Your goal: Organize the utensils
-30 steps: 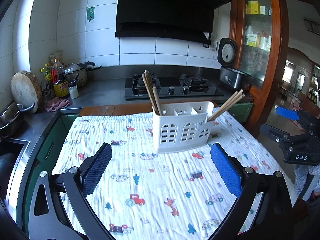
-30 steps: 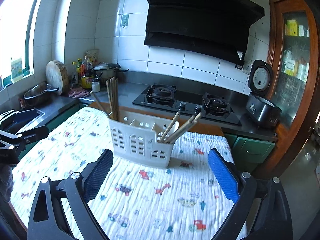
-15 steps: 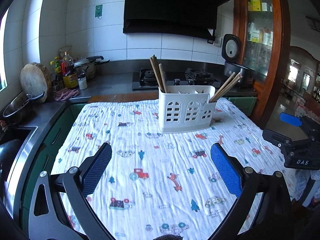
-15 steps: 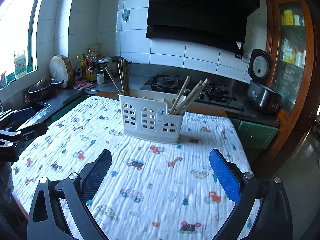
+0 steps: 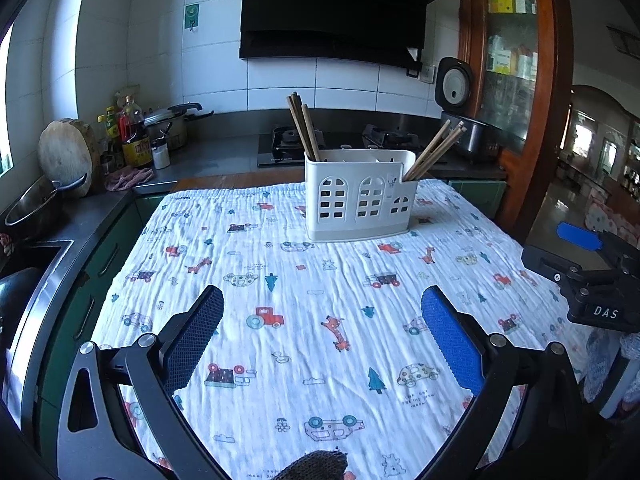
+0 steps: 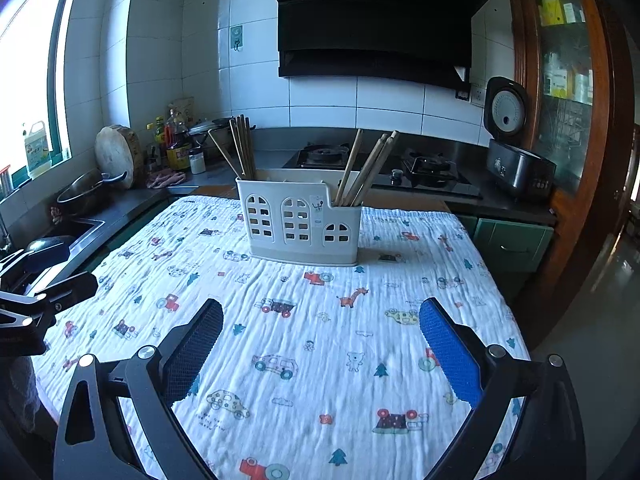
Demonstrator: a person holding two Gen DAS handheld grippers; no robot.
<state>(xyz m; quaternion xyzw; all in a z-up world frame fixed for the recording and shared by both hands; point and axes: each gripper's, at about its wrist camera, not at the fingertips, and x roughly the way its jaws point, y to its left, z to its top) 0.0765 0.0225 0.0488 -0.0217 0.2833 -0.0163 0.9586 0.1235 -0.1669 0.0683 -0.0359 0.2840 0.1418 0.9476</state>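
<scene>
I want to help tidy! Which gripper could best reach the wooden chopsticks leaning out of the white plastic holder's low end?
Probably the right gripper: the leaning wooden chopsticks sit near its view's centre, on its side of the white plastic holder. It is open and empty.

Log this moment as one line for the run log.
left gripper: open, empty | right gripper: open, empty | chopsticks: in caddy, both ends | caddy: upright on cloth | cloth: no loose utensils

One utensil holder (image 6: 300, 220), two chopstick bundles (image 6: 240, 146), two grippers (image 6: 320, 344)
</scene>
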